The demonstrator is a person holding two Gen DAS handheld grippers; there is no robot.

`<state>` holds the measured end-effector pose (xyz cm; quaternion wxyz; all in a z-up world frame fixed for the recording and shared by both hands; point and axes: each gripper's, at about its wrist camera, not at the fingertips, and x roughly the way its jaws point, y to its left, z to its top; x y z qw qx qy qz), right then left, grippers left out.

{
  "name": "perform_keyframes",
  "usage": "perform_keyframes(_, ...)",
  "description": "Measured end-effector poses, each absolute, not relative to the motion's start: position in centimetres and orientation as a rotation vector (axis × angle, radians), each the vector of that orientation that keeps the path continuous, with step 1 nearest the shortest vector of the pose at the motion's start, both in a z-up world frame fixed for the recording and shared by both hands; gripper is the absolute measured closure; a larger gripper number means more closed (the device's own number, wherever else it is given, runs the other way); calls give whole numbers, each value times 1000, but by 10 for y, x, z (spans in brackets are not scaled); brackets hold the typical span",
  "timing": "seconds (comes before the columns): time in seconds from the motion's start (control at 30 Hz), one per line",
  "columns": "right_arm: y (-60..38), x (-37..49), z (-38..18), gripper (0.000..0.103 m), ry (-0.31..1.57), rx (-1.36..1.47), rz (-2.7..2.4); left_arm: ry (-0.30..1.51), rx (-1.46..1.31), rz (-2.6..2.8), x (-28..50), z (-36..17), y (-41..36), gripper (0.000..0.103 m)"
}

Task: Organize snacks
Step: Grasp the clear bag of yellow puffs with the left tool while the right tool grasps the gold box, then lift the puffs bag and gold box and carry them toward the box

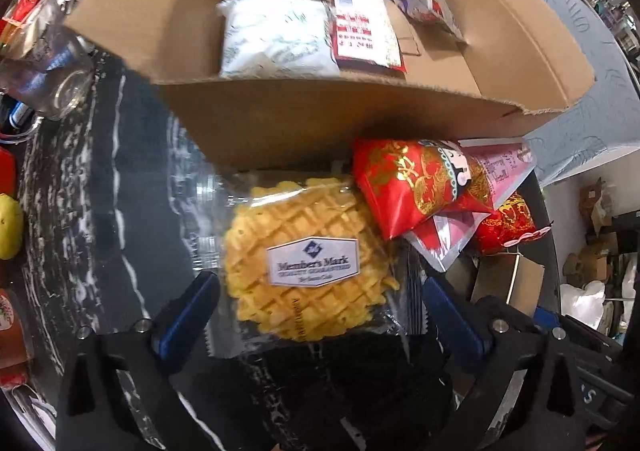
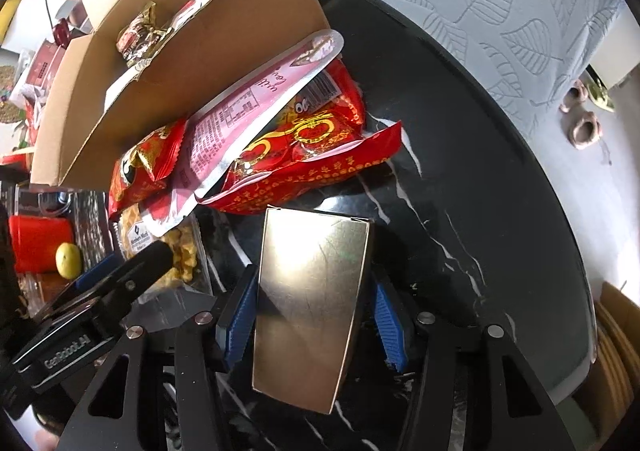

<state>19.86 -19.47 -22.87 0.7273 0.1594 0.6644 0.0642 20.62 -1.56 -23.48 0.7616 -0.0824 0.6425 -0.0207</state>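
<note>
Waffle snack pack (image 1: 308,255) in clear wrap lies flat on the black marble table (image 1: 100,211), between the spread blue pads of the left gripper (image 1: 320,315), released, pads clear of the wrap on both sides. Right gripper (image 2: 316,315) is clenched on a shiny gold box (image 2: 312,303), blue pads pressing its two sides, just above the table. Red snack bags (image 1: 416,191) and a pink pouch (image 2: 240,119) pile against the open cardboard box (image 1: 320,123), which holds a white bag (image 1: 276,35) and other packets; a yellow fruit (image 2: 69,260) sits well left.
</note>
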Motion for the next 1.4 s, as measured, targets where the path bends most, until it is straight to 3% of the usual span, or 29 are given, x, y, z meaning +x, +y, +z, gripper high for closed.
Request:
perform_keyframes(1.03,-195,193,-228,49,1449,333,153,1364,-91,51,241,-266,-52,0)
perform_keyframes(1.07,-195,193,-228,49,1448,330,153,1361,-96,49,240,-266,-50,2)
perform_keyframes(1.13,-195,192,-228,49,1446,326,153,1336,-74,11,233,-261,-51,22)
perform_keyframes(1.3,-194,185,-228,49,1458,311,152,1337,-115,-44,224,-254,-51,54)
perform_keyframes(1.4,-195,181,-228,51,1466,316,146,1346,-150,-57,219,-254,-51,63)
